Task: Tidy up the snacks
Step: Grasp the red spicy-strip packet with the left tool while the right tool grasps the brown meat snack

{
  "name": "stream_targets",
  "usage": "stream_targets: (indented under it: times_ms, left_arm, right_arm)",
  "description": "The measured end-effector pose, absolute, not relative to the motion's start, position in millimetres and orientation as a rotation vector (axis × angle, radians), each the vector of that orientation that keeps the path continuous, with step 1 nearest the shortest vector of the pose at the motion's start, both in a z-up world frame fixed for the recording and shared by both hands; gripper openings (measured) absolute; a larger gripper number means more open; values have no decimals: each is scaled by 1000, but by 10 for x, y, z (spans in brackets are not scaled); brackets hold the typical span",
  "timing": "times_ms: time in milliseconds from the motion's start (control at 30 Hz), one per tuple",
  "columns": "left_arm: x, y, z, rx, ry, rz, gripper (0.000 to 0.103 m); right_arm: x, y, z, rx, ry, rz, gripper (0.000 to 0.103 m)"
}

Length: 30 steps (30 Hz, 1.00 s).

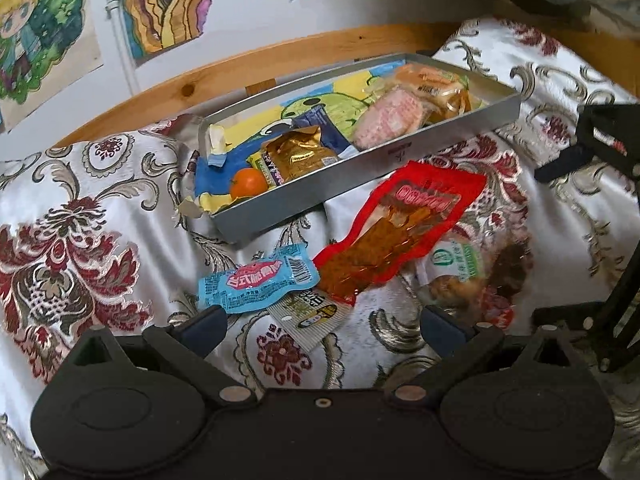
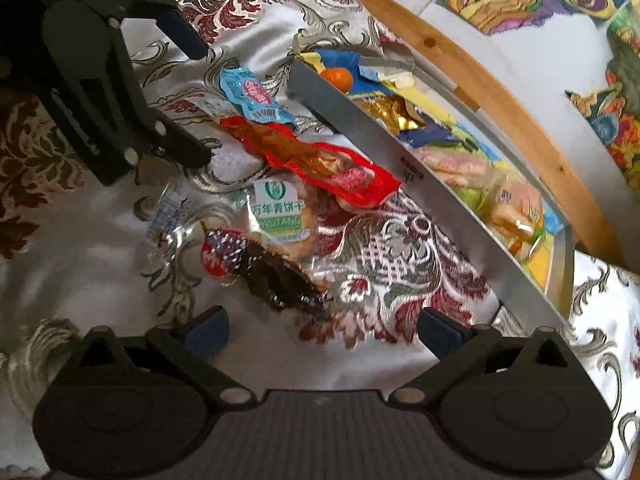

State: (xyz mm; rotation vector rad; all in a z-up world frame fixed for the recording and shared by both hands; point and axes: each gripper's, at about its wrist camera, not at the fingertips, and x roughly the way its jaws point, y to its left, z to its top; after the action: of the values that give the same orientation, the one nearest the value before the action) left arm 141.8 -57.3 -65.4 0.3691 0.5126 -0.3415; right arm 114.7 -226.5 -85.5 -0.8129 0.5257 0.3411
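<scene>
Left gripper [image 1: 322, 330] hung low over the floral cloth [image 1: 80, 240], jaws wide apart, nothing between them; its fingertips [image 1: 208, 322] flanked a grey-white packet [image 1: 310, 314] lying partly under a blue packet [image 1: 258, 282]. Just past these lay a long red packet [image 1: 400, 232], its far end near the tray wall, overlapping a clear biscuit pack [image 1: 456, 268] with a green label. Right gripper [image 2: 322, 330] also stood spread apart and empty, hovering above a dark snack [image 2: 276, 276] in clear wrap with a red end, which touched the biscuit pack. Grey tray [image 1: 400, 156] sat on the cloth beside a wooden rail [image 1: 240, 68], lined with a coloured drawing. In the tray, from one end: an orange fruit [image 1: 248, 182], a gold packet [image 1: 298, 154] against a dark blue packet [image 1: 324, 128], a pink wrapped snack [image 1: 390, 116], and at the far end an orange-toned wrapped pack [image 1: 436, 82]. Five snacks were on the cloth outside the tray, all close to its long side. Drawings [image 1: 168, 4] hung on the wall behind. Left gripper appeared in the right view at upper left, over the cloth near the blue packet.
</scene>
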Motion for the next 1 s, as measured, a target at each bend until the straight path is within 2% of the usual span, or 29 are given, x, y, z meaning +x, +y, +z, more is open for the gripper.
stream_targets:
  times_ms: [167,267,400,500,667,700,1000]
  left_arm:
    - [1474,-577,-720,410,504,-322,102]
    - [1495,-588,-733,428,498,-316,102]
    - [1499,-610,-738,467,473,-309,102]
    - [1491,-610,-731,476,465,-308,102]
    - [1491,-586,-693,468,445,-294,102]
    - [1491,-582,-685,466,439,-290,102]
    - [1549,-604,-652,476,389,-346,102]
  right_arm:
    - [1184,-2195,-917,-852,470,368,100]
    - [1217,-2171,-931,-843,461,399,93]
    - [1206,-2117,-949,-848,464,441,77]
    - [1181,-2099,-950,-844,482,473,60]
    - [1145,-2071,-943,-861,491,469,49]
    - [1148,-2071,-934,-861,496,462,45]
    - [1147,-2137,-860,-877,535,380,43]
